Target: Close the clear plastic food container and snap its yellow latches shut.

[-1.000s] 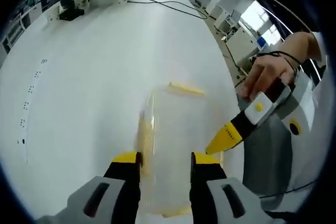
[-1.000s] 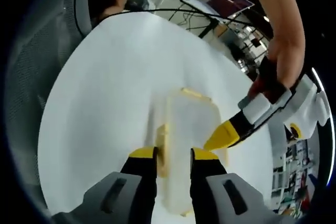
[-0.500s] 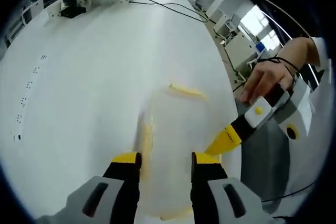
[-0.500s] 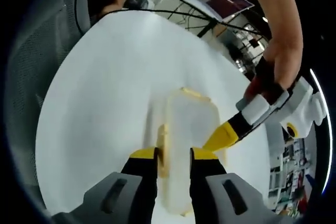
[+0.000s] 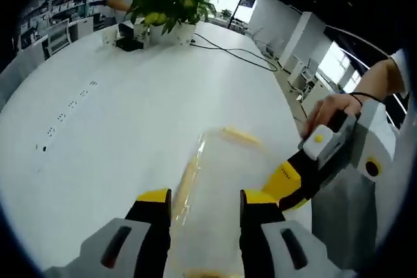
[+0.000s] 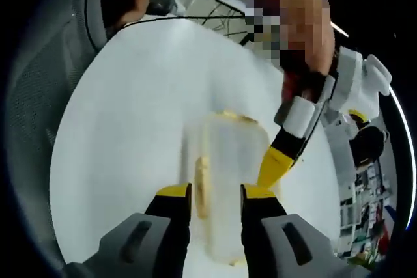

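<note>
- Clear plastic food container (image 5: 218, 187) is lying flat on the white table (image 5: 117, 128), near the edge closest to the person, and it is looking empty and very light.
- Going from the left in the left gripper view, a potted plant (image 5: 166, 4) is sitting far back on the table, well apart from the box.
- One yellow latch (image 5: 187, 180) is running along the box's left long side, and another yellow latch (image 5: 242, 137) is sitting at its far end.
- The left gripper (image 5: 203, 203) is hovering over the near end of the box with its jaws partly open and nothing between them.
- The right gripper (image 5: 287, 180) is coming in from the right, with its yellow tip just beside the box's right side.
- In the right gripper view, the box (image 6: 228, 161) is lying longways, with a yellow latch (image 6: 202, 183) on its left side.
- The right gripper (image 6: 215, 196) is sitting over the box with its jaws partly open, gripping nothing.
- The left gripper (image 6: 273, 164) is poking in from the right, its tip close by the box's right edge.
- I think the box is thin, bendy and slippery, so it could slide when pushed.
- It is best to press down on the lid with one gripper and push each latch at its middle with the other.
</note>
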`<state>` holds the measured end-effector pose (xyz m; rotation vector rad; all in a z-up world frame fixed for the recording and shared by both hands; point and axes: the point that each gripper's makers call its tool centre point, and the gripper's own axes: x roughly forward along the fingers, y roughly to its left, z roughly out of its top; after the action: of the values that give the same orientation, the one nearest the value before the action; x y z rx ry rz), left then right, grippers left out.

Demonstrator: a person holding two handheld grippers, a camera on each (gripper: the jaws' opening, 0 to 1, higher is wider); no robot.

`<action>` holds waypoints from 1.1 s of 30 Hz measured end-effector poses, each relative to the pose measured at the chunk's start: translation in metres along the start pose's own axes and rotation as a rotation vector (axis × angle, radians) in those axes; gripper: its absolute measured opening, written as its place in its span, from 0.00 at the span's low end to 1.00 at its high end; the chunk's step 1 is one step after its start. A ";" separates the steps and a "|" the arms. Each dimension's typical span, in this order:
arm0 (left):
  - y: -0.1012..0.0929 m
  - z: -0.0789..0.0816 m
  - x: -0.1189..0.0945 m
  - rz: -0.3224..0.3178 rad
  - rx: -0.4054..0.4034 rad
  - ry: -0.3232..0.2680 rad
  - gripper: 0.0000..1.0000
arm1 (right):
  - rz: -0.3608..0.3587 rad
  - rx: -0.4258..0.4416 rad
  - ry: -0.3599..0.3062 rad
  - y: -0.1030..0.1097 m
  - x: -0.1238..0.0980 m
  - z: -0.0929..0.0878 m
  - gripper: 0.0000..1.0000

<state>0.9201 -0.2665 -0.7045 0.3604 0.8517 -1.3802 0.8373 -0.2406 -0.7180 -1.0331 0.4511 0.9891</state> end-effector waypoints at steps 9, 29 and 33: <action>-0.002 -0.005 -0.031 0.080 -0.047 -0.153 0.37 | -0.051 0.196 -0.003 -0.012 -0.013 -0.012 0.31; -0.027 -0.061 -0.068 0.387 -0.110 -0.429 0.54 | -0.168 0.494 0.026 -0.022 -0.023 -0.054 0.55; -0.026 -0.079 -0.061 0.418 -0.128 -0.415 0.55 | -0.162 0.521 0.041 -0.018 -0.020 -0.062 0.57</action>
<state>0.8730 -0.1750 -0.7068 0.1319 0.4820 -0.9576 0.8498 -0.3066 -0.7236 -0.6074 0.6096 0.6558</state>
